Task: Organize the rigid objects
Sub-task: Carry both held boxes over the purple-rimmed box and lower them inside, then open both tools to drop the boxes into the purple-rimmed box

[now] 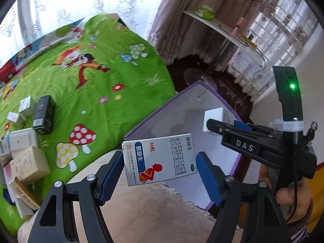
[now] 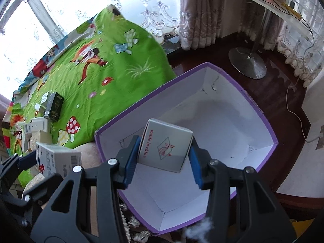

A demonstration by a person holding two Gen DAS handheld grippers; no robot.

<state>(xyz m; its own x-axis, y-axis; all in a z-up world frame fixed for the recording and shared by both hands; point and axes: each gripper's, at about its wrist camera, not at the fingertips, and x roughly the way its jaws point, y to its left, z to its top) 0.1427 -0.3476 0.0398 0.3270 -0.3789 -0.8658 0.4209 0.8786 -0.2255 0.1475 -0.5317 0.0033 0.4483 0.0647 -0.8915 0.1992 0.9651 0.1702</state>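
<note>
My left gripper (image 1: 160,172) is shut on a white and blue medicine box (image 1: 160,160) with a red figure, held in the air beside the near edge of a purple-rimmed carton (image 1: 188,109). My right gripper (image 2: 164,160) is shut on a small grey box (image 2: 166,147) printed "made in china", hanging over the carton's white inside (image 2: 222,121), which holds nothing else. In the left wrist view the right gripper (image 1: 212,124) reaches in from the right with its white box (image 1: 214,117). The medicine box (image 2: 58,158) shows at lower left in the right wrist view.
A green cartoon bedspread (image 1: 91,81) carries several small boxes at its left, among them a black box (image 1: 43,114) and a tan box (image 1: 28,166). A beige cushion (image 1: 145,212) lies under the grippers. A stool base (image 2: 247,62) and a white cable (image 2: 293,105) are on the dark floor.
</note>
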